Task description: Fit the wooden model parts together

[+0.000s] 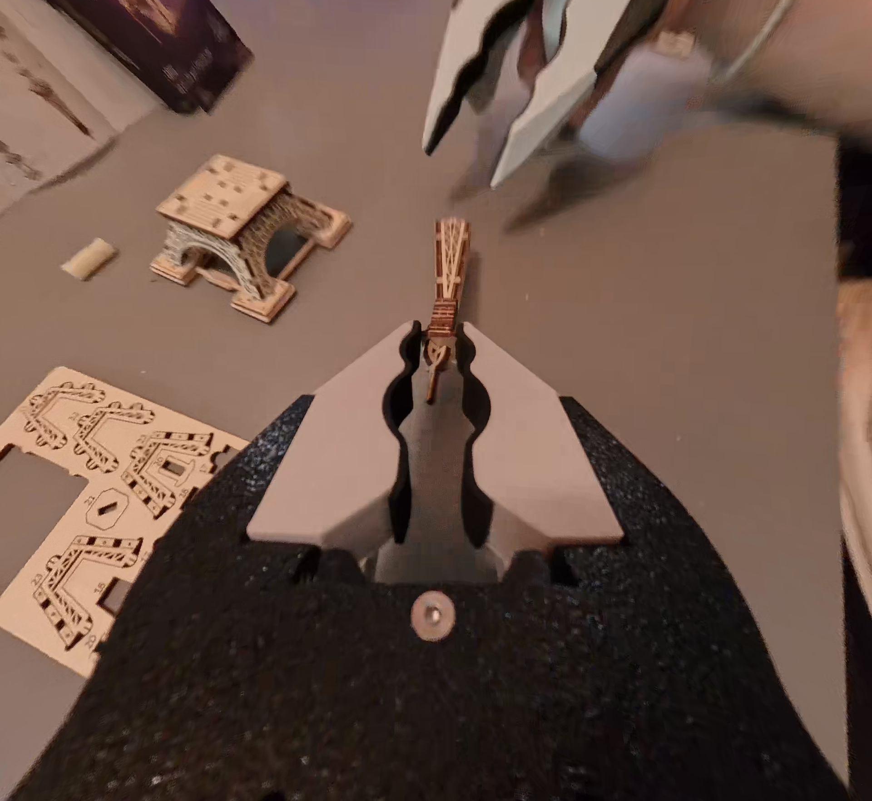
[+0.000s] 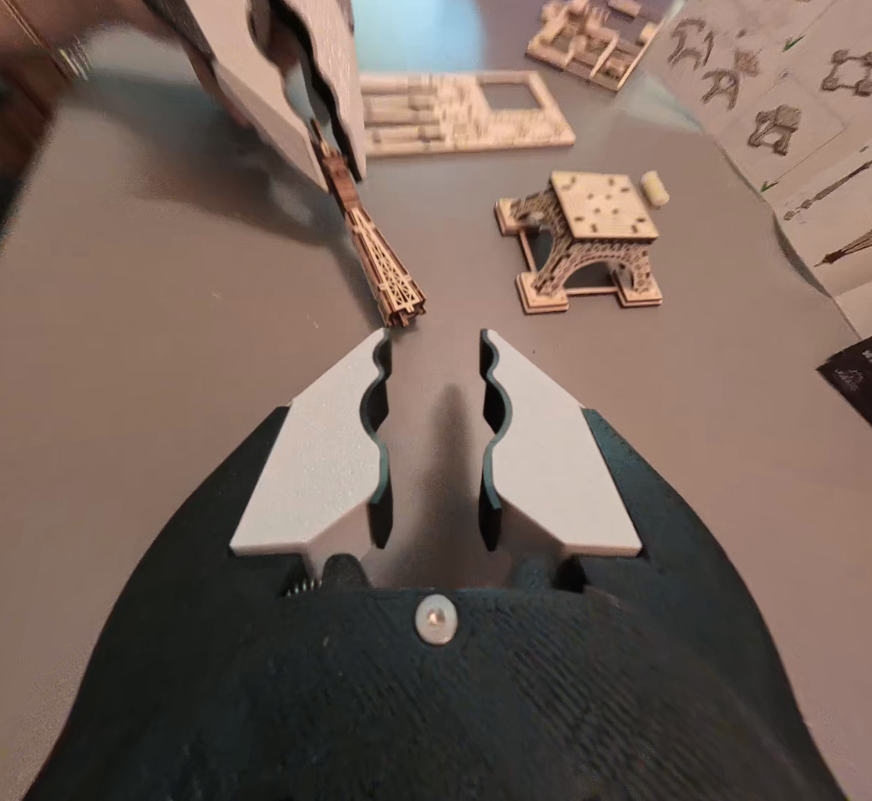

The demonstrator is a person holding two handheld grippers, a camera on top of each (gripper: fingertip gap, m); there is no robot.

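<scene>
Item 1, tower spire (image 1: 450,278): a slender lattice section of a wooden tower model, clamped at its narrow tip between the pads of the left gripper (image 1: 440,335). The wide end is pointed away at 12 o'clock in the left wrist view; in the right wrist view it is seen slanting down toward the grey table (image 2: 165,330), whether touching cannot be told.

Item 2, tower base (image 1: 245,236): an arched 4-legged section with a slotted top plate, standing upright at 10 o'clock of the spire, well apart. It is judged to be the mating part.

Item 3, right gripper (image 2: 435,344): empty, jaws held apart, levelled low over the table just beside the spire's wide end. In the left wrist view it is blurred at 1 o'clock.

Item 4, part sheet (image 1: 80,486): laser-cut, partly emptied, at 8 o'clock. A small pale block (image 1: 89,258) lies beside the base. A dark box (image 1: 141,9) stands at 11 o'clock.

Risks, as judged: the spire is held only by its thin tip, so a sideways push from the right gripper could pivot or snap it. Too hard a squeeze on the open lattice could crush it. Tabs misaligned with the plate slots could jam or tip the base.
</scene>
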